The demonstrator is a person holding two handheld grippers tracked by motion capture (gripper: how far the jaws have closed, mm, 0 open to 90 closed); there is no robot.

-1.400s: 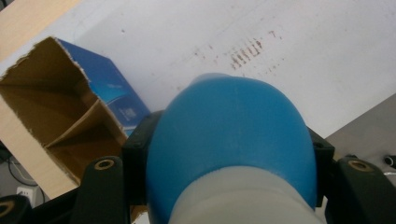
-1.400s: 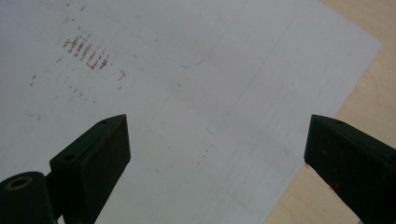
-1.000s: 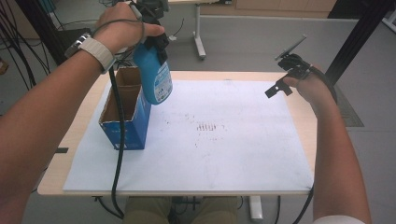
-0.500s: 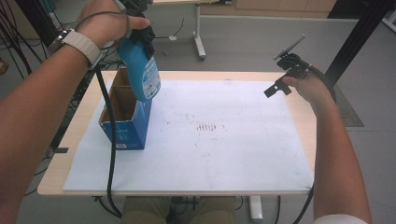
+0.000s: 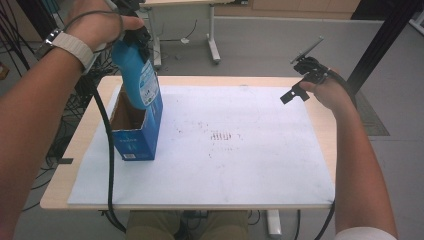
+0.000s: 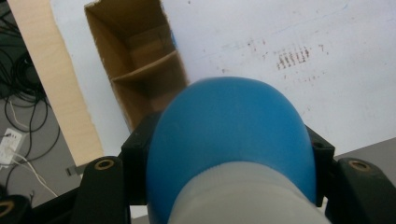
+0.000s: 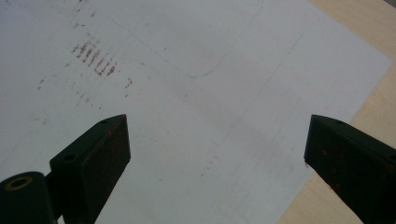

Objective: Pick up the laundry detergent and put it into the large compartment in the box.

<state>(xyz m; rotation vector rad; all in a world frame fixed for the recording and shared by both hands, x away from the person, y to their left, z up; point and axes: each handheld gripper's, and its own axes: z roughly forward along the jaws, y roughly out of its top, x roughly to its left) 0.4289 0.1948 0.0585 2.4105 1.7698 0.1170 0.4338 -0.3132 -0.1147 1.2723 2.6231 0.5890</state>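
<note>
A blue bottle (image 5: 134,70) with a pale label hangs tilted over the open top of a blue cardboard box (image 5: 136,136), which stands at the left of the white sheet (image 5: 240,170). My left gripper (image 5: 133,34) is shut on the bottle's upper end. In the left gripper view the bottle's rounded blue body (image 6: 229,135) sits between my jaws, and beyond it lies the box's brown inside (image 6: 140,60). My right gripper (image 5: 299,75) hovers over the sheet's far right edge, open and empty; its view has bare sheet between the fingers (image 7: 93,154).
The wooden table (image 5: 57,195) shows around the sheet, with faint brown marks (image 5: 220,136) at the sheet's middle. The left gripper's black cable (image 5: 107,155) hangs in front of the box. Cables lie on the floor to the left, and another table's legs (image 5: 212,35) stand behind.
My left hand has carried the bottle to the left and slightly up, so that it now hangs over the box's opening. The right hand has stayed where it was.
</note>
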